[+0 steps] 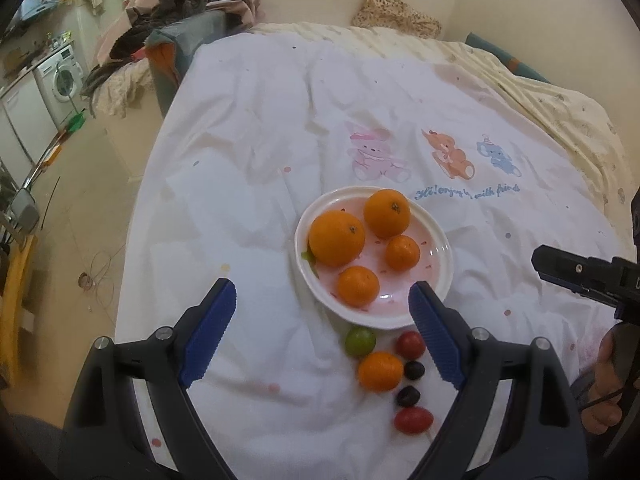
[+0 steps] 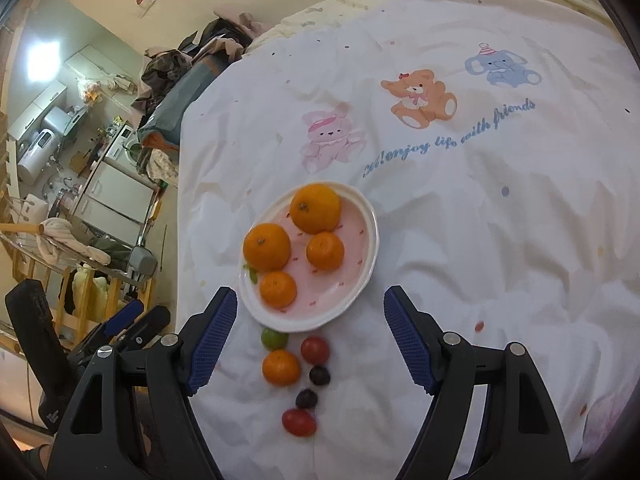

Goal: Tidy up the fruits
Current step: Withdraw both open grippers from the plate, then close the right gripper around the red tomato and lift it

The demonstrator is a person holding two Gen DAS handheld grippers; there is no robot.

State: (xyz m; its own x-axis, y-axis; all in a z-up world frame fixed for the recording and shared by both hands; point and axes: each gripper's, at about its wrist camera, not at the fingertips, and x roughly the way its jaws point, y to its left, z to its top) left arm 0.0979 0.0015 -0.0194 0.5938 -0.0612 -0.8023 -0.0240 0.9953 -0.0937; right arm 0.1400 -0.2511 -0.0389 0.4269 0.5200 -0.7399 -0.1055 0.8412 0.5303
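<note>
Fruits (image 1: pixel 380 370) lie on the bedsheet (image 1: pixel 248 208) between both gaping tools (image 1: pixel 322 294).

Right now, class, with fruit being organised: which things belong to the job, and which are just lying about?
Part of the job:
- white-rimmed pink plate holding four oranges
- loose orange, green fruit, red tomatoes and dark grapes on the white printed sheet

Lying about:
- heap of dark clothes
- white washing machine
</note>
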